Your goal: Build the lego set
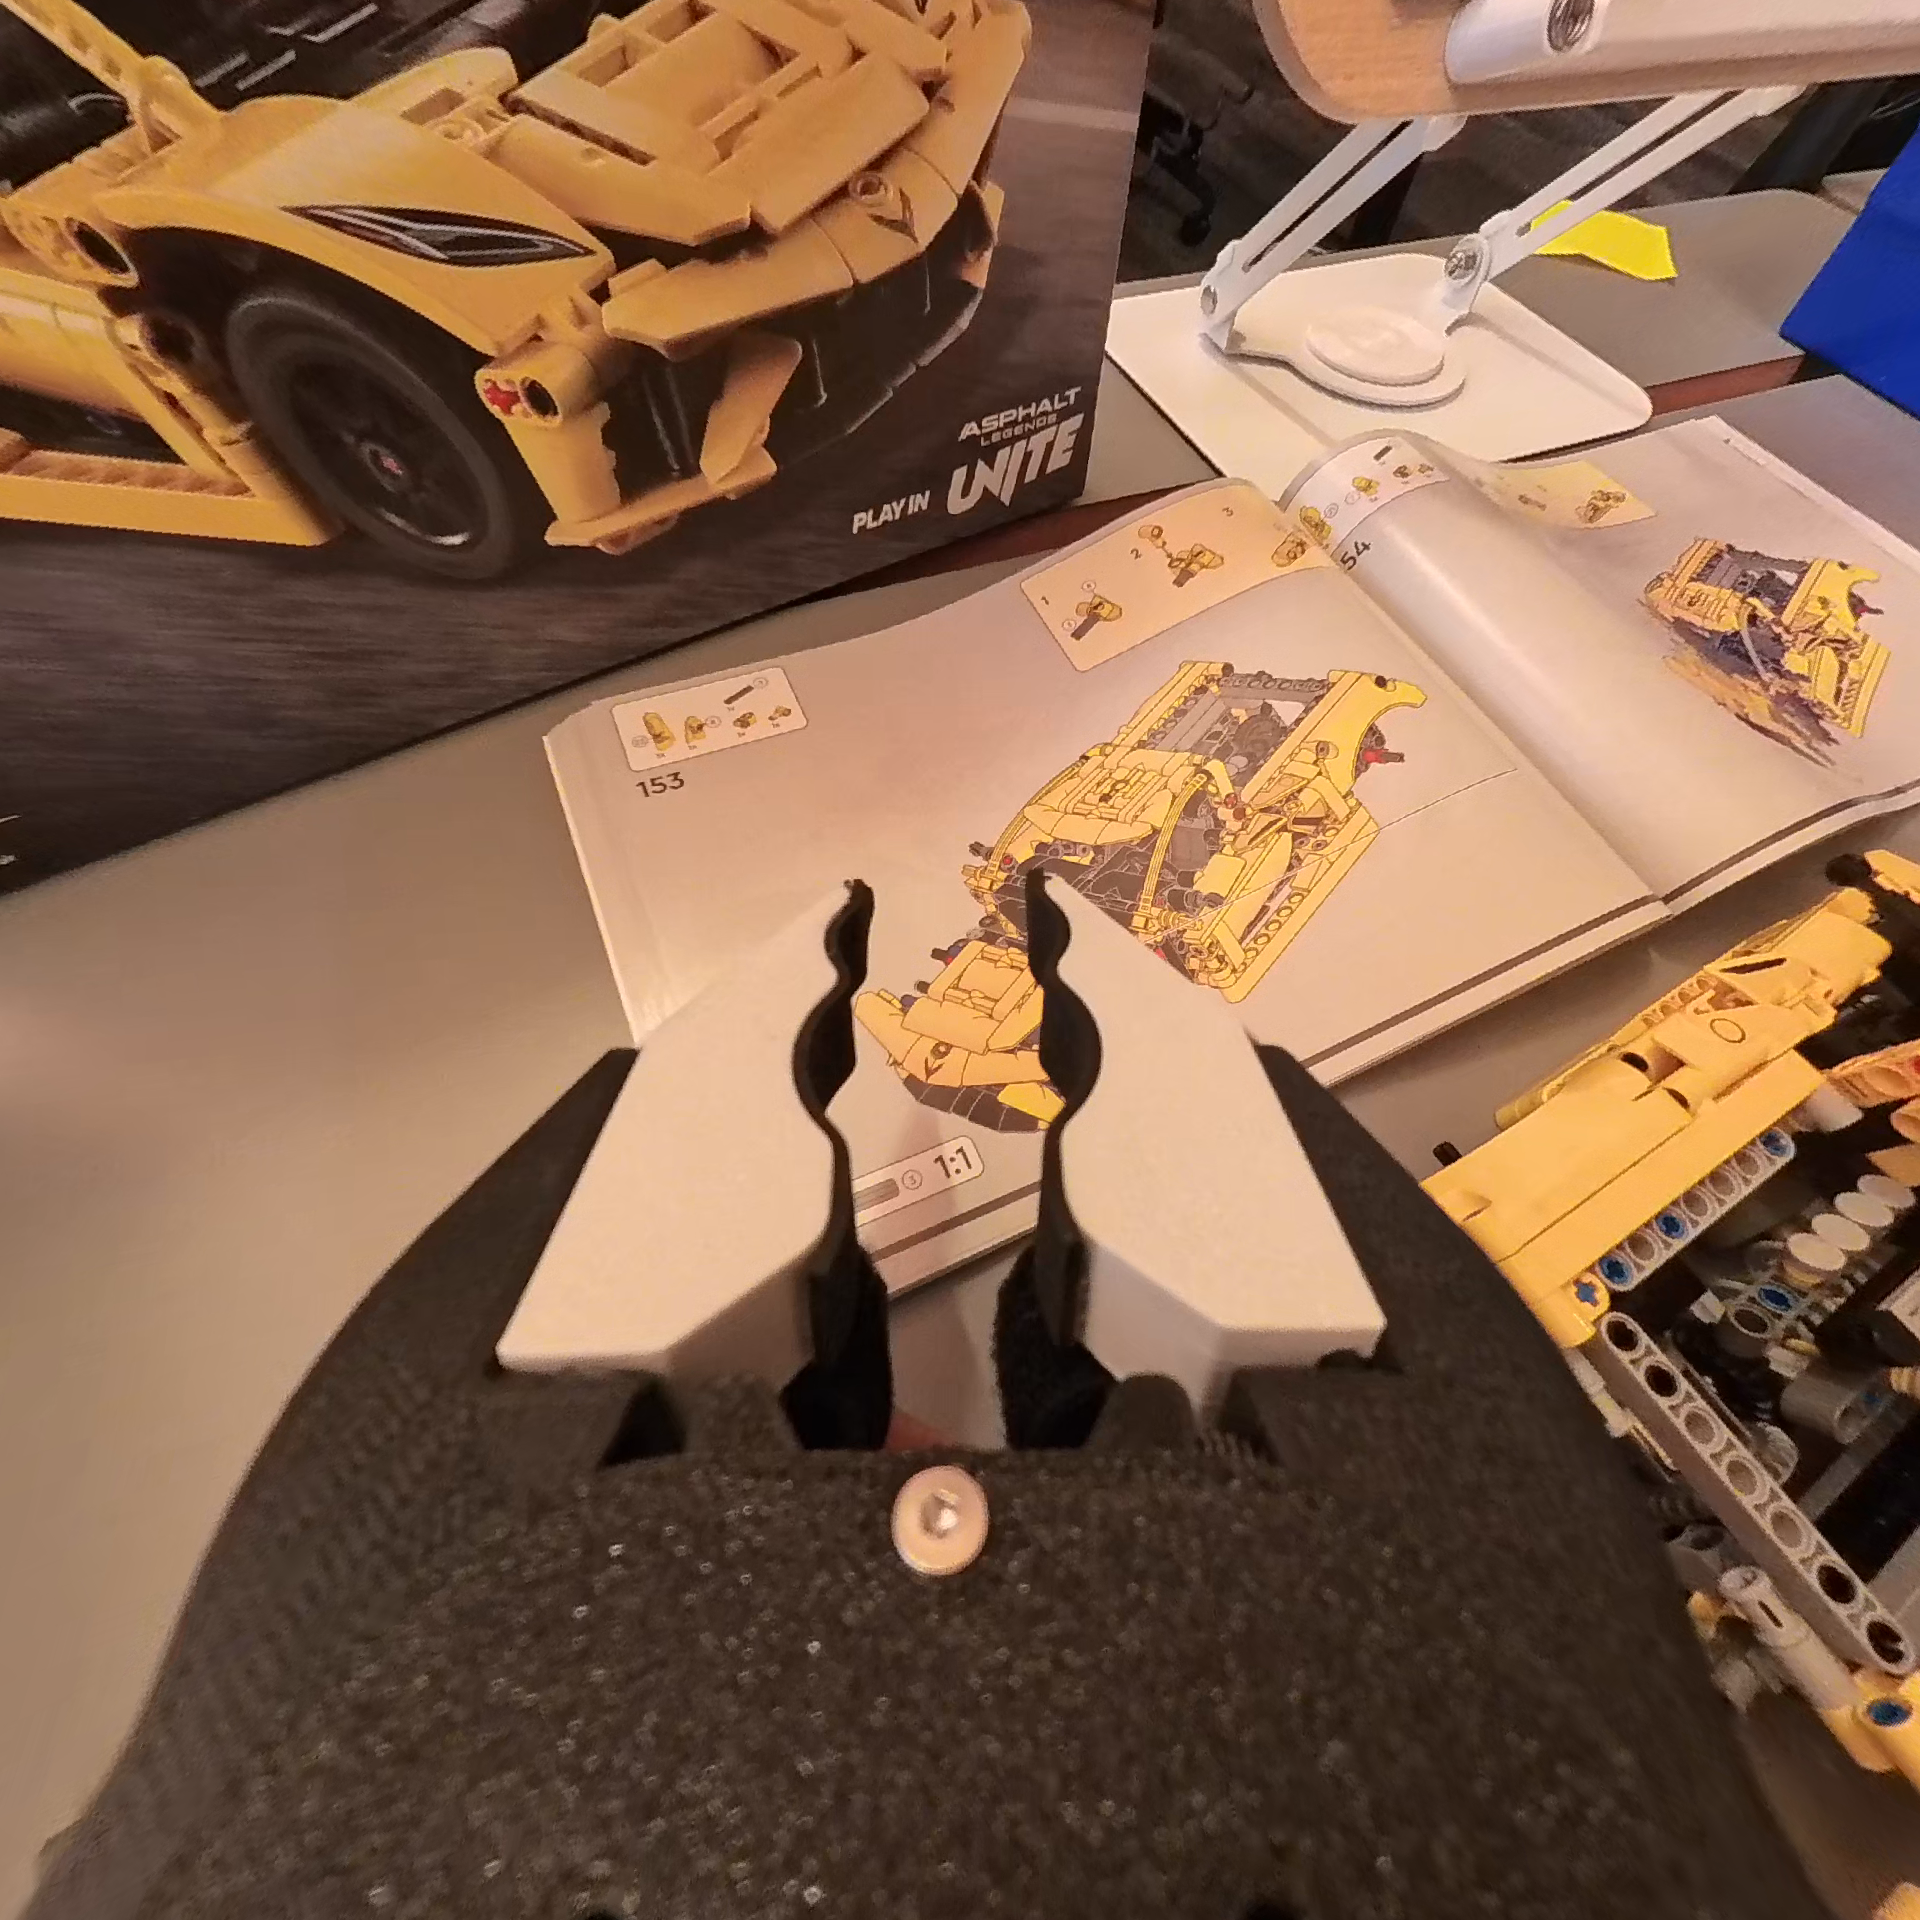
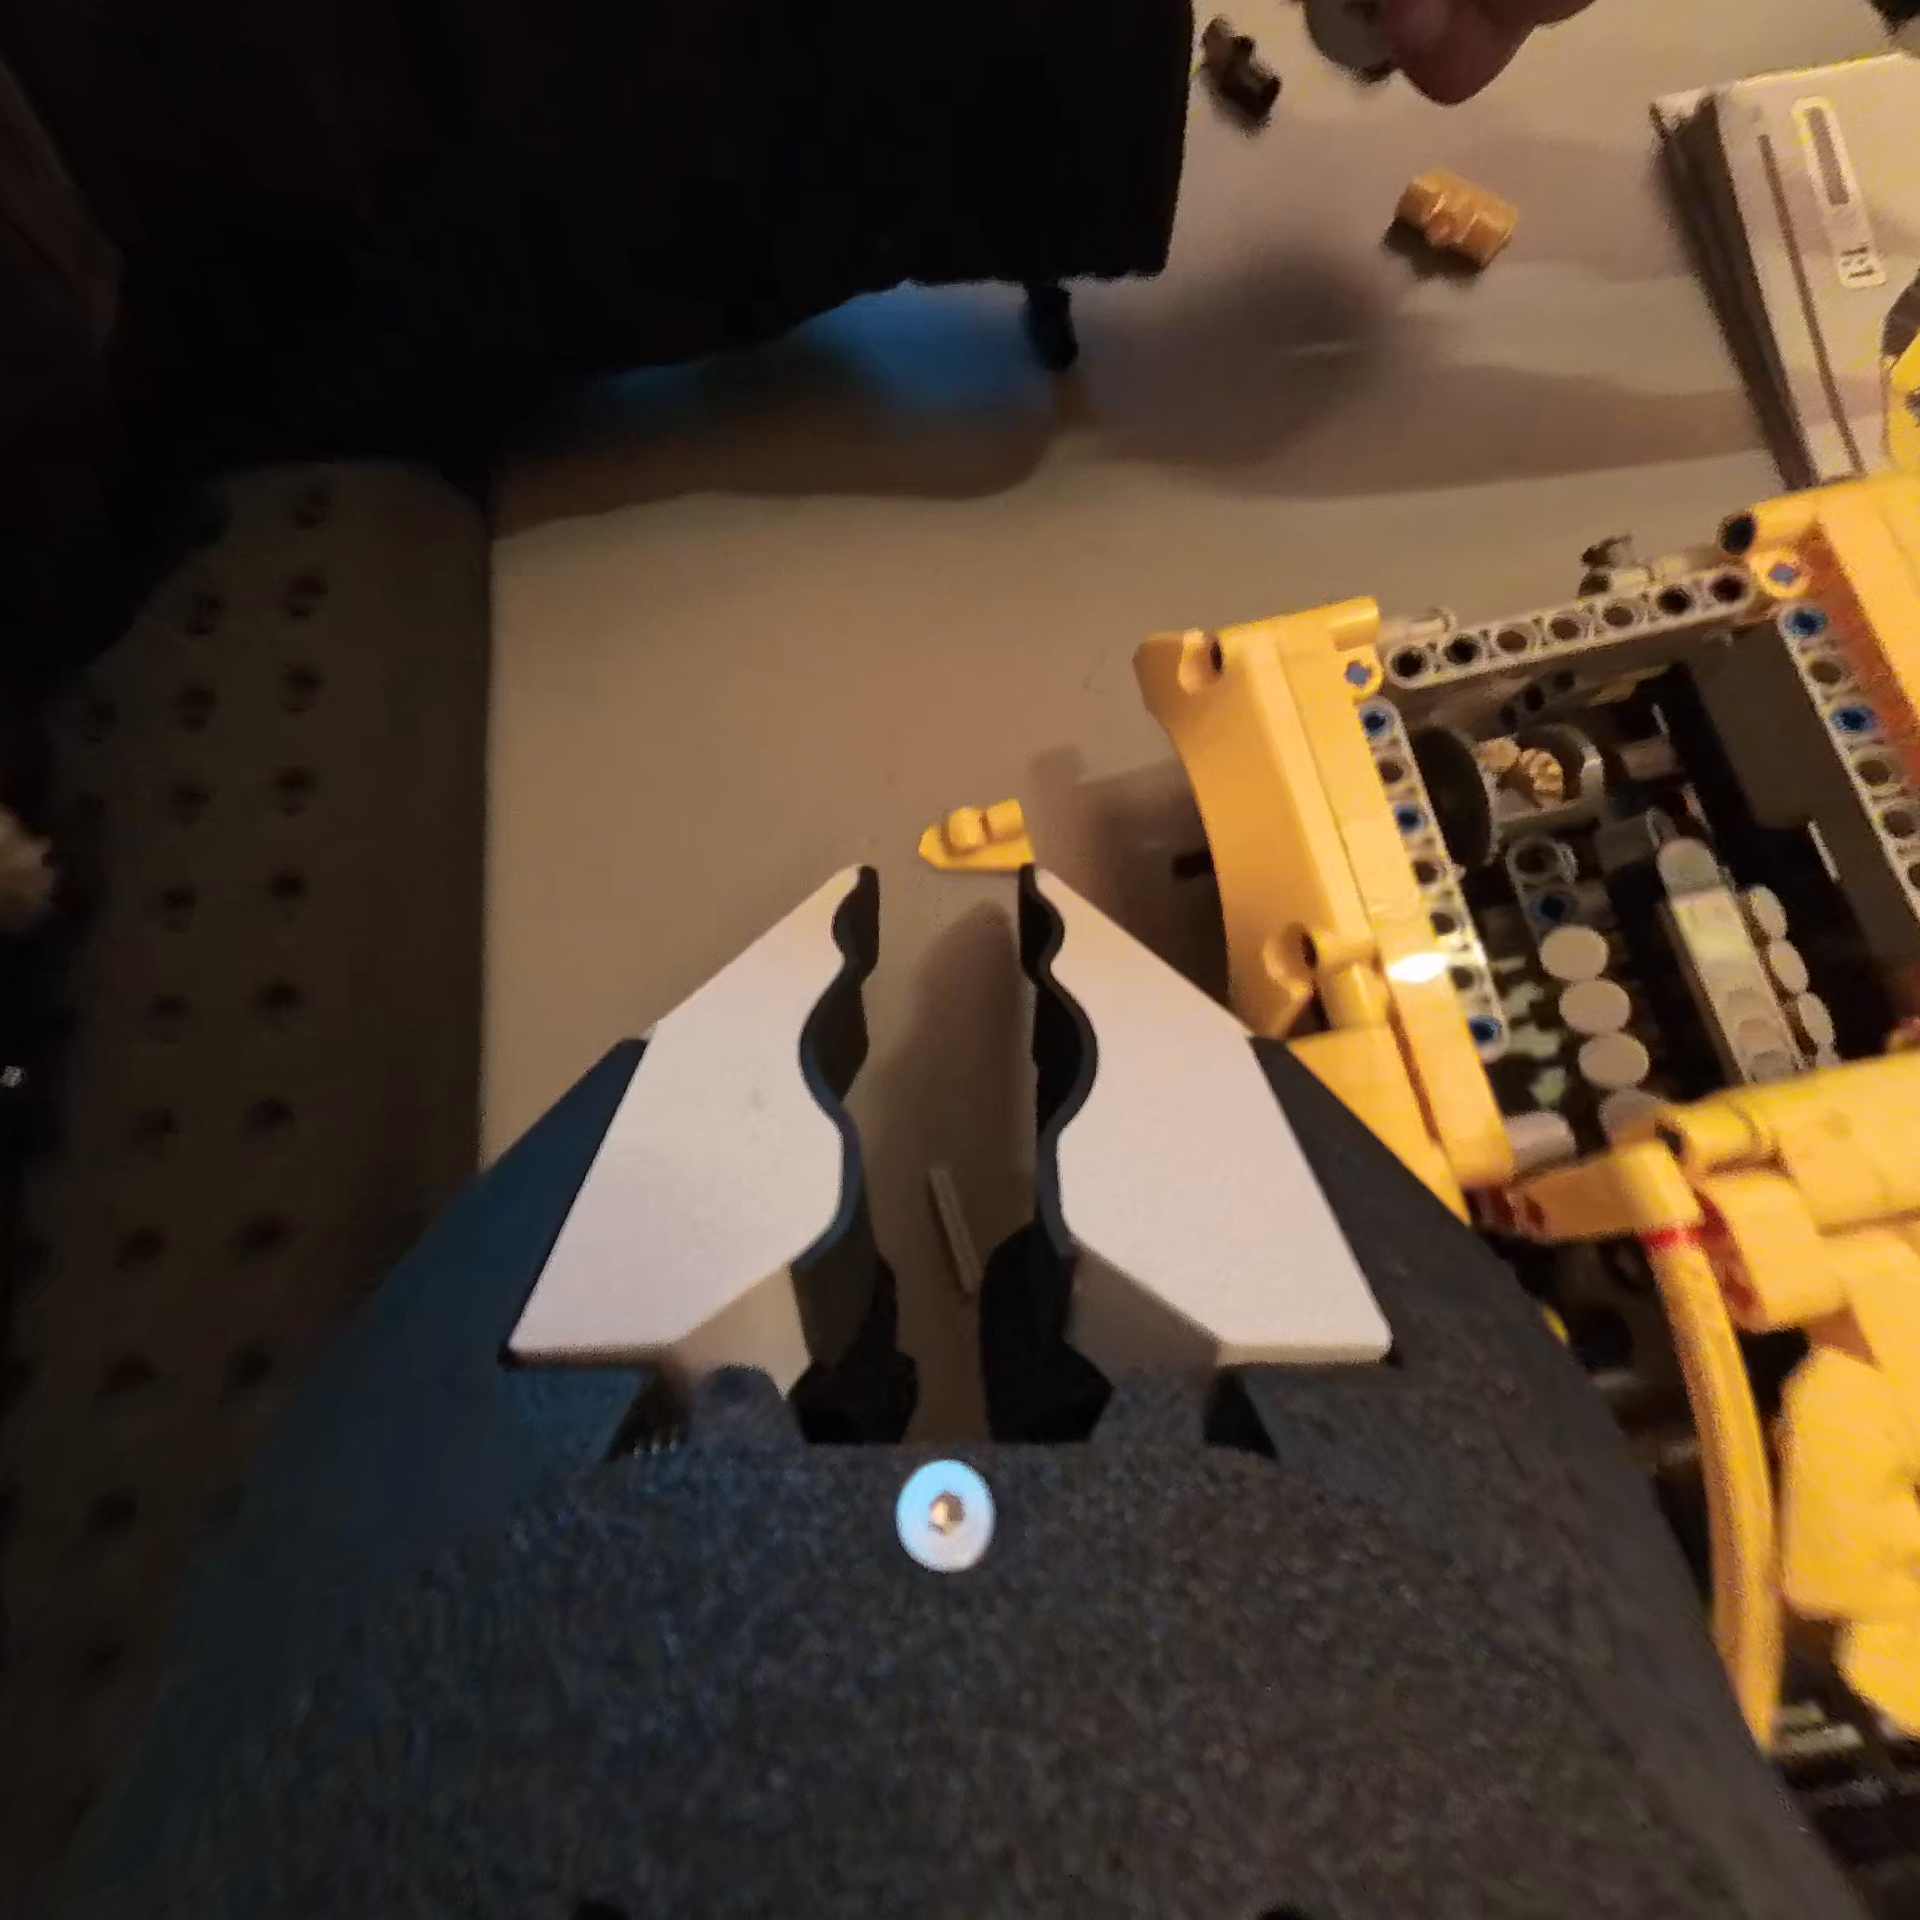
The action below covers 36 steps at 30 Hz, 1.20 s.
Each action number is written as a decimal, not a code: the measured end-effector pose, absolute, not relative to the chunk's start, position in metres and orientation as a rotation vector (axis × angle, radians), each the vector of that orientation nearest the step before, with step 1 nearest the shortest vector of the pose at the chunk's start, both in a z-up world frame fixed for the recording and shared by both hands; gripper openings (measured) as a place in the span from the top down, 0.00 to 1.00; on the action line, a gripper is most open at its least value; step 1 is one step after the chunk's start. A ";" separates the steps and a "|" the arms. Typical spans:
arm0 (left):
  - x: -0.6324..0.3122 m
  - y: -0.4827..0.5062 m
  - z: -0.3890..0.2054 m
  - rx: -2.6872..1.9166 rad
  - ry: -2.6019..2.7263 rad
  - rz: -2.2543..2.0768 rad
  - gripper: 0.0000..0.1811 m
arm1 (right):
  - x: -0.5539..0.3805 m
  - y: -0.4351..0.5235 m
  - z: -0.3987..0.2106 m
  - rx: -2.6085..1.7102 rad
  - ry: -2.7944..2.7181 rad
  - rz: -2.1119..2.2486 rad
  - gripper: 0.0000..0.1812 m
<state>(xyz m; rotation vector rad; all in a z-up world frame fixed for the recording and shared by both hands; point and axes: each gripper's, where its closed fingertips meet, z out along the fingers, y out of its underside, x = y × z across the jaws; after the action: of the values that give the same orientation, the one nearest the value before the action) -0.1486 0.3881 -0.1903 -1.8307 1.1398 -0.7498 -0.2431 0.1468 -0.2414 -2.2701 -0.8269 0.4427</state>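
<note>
The left gripper (image 1: 948, 894), its grey fingers apart and grasping nothing, hung over the open paper instruction booklet (image 1: 1195, 748), beside the half-built yellow lego car (image 1: 1683, 1174) on the grey table (image 1: 260, 1039). The right gripper (image 2: 948, 878) was likewise released and empty, just short of a small yellow lego piece (image 2: 977, 831) lying near the car.

My left view is bright and mostly sharp though bowed at its edges, while my right view is dim, warm-tinted and blurred, with soft shadows across the surface (image 2: 727, 644).
</note>
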 end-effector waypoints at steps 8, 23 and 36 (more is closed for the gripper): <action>-0.147 0.385 -0.191 -1.830 1.155 -0.756 0.83 | -0.197 0.096 -0.234 -2.290 -0.803 0.458 0.92; -0.152 0.245 -0.102 -1.611 1.345 -2.294 0.82 | -0.185 0.132 -0.185 -2.126 -0.935 0.106 0.98; -0.158 0.226 -0.097 -1.483 1.473 -2.268 0.92 | -0.156 0.217 -0.108 -1.908 -0.921 -0.434 0.98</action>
<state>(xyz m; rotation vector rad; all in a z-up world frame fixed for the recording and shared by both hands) -0.1580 0.2257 -0.0969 -1.4828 1.4728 -2.2685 -0.1556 0.2167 -0.1078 -1.9076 -0.9207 -0.4337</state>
